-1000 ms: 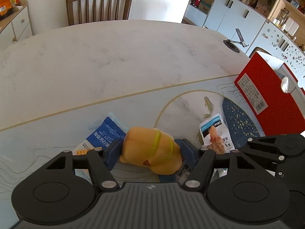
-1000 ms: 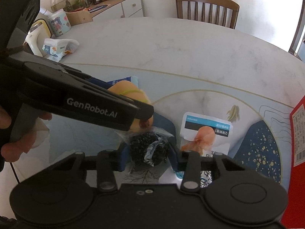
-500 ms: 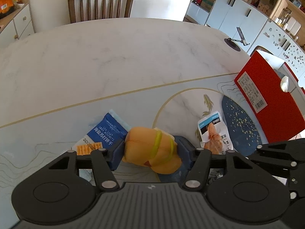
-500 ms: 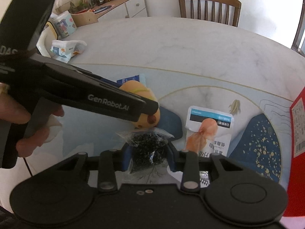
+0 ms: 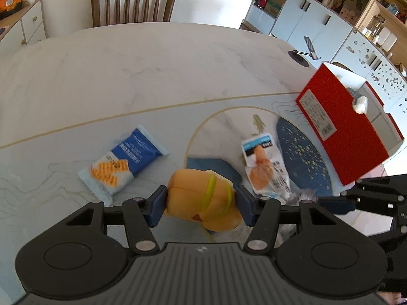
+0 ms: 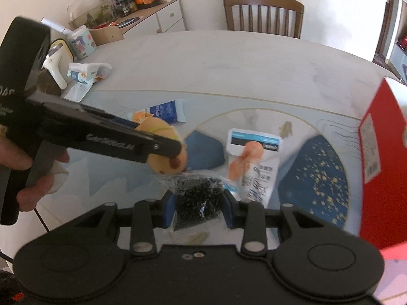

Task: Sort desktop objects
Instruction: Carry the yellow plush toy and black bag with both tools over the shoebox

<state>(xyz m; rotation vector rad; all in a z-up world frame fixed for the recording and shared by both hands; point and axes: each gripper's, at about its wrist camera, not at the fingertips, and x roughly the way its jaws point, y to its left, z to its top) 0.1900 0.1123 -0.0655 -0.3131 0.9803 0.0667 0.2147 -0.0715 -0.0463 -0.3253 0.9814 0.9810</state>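
My left gripper (image 5: 201,207) is shut on an orange plush toy (image 5: 201,198) with yellow bands and holds it above the mat; the toy also shows in the right wrist view (image 6: 165,152). My right gripper (image 6: 199,209) is shut on a clear bag of small black pieces (image 6: 197,200), also lifted. A blue and white snack packet (image 5: 123,161) lies on the mat to the left. A white packet with an orange picture (image 5: 264,162) lies to the right. A red box (image 5: 340,124) stands at the right edge.
A patterned desk mat (image 5: 51,167) covers the near part of the marble table (image 5: 152,66). A phone stand (image 5: 305,53) sits at the far right. A wooden chair (image 5: 134,2) stands behind. Tissue packs and a white device (image 6: 76,73) lie at the table's left.
Both grippers have risen with their loads. The blue snack packet, partly hidden under the toy before, now shows whole. The right gripper has shifted right, toward the red box.
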